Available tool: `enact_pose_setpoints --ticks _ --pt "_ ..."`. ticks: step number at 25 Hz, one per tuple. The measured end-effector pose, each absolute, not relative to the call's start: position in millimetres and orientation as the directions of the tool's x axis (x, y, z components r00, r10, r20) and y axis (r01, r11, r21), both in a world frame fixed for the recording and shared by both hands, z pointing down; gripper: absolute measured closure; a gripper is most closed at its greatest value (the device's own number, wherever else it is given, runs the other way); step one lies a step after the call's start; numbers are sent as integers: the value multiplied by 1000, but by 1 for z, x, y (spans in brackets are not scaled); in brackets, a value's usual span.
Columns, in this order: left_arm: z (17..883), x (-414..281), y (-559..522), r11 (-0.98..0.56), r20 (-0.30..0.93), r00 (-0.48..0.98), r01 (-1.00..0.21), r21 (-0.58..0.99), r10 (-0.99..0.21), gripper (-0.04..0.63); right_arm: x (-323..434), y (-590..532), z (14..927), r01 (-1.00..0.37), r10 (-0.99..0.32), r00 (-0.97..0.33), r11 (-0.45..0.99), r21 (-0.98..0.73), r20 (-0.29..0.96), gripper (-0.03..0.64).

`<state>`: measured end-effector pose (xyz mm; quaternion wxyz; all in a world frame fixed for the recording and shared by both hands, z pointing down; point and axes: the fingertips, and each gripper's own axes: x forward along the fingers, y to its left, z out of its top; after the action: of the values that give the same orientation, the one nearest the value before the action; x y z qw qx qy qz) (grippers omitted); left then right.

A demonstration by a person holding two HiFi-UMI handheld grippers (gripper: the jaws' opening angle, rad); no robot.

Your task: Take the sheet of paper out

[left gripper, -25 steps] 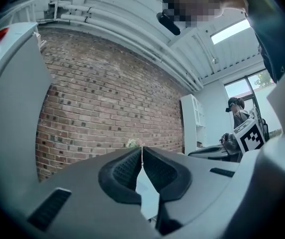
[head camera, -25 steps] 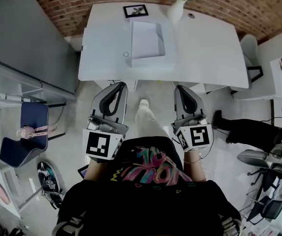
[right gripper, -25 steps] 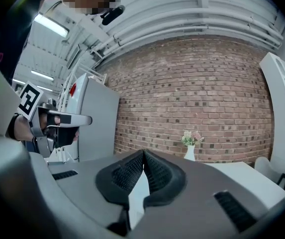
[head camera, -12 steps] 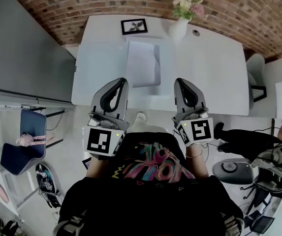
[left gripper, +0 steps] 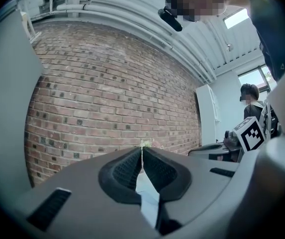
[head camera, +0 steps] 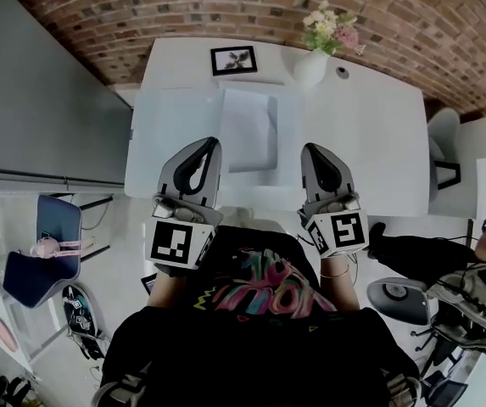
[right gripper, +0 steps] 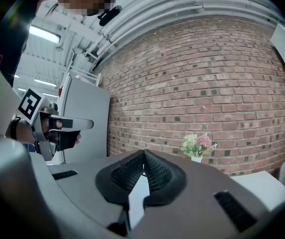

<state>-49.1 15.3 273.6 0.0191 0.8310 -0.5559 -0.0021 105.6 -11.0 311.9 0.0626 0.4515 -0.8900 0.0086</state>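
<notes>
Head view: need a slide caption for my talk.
Left gripper and right gripper, both shut and empty, held out toward a white table with paper tray, framed picture and flower vase.

The grey left tongs (head camera: 210, 142) and grey right tongs (head camera: 311, 149) have advanced from above the pale floor (head camera: 120, 236) to above the near edge of the white rectangular tabletop (head camera: 370, 134).

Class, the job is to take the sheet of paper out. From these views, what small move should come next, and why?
Probably open the right tongs and reach them down toward the tray on the table. They and the left tongs are both shut, empty and held level, touching nothing, while the white sheet lies in the tray.
</notes>
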Motion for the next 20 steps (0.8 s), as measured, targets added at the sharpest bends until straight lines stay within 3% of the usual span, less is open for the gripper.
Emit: enact_pose_setpoints --ticks 20 --pt "298 -58 -34 -423 97 425 -905 50 -900 566 101 -53 321 -834 -827 -542 551 18 150 597"
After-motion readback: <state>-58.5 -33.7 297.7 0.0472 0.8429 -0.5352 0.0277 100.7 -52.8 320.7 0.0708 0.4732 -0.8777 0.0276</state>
